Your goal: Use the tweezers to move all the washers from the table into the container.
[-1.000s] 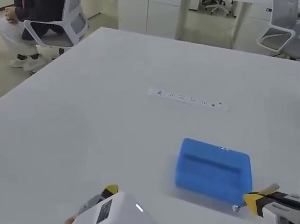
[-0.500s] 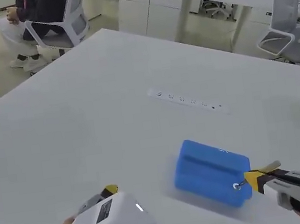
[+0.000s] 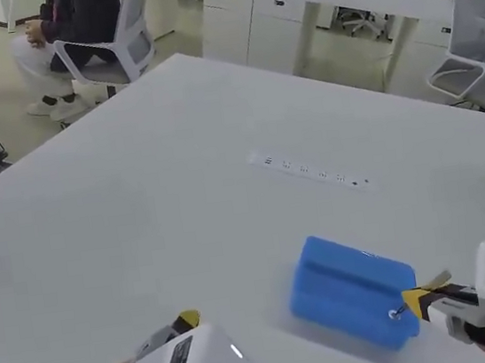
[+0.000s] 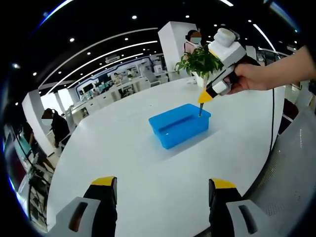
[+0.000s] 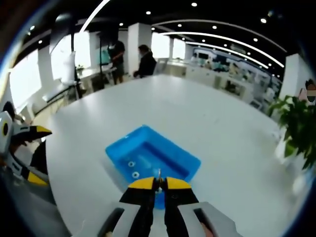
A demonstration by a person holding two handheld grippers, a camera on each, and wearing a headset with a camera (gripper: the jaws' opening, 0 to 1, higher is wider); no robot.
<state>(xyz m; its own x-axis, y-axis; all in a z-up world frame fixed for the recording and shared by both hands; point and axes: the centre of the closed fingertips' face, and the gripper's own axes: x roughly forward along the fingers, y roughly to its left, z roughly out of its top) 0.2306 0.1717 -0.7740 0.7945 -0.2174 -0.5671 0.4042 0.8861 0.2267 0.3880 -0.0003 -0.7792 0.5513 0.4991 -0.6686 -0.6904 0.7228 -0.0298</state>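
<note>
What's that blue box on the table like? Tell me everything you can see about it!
The blue container is a shallow, open-topped rectangular tray with rounded corners, and it looks like plastic. It sits flat on the white table. Two small washers lie on its floor. The tweezers, clamped in the right gripper, point down over its near edge; whether they touch it is unclear.
</note>
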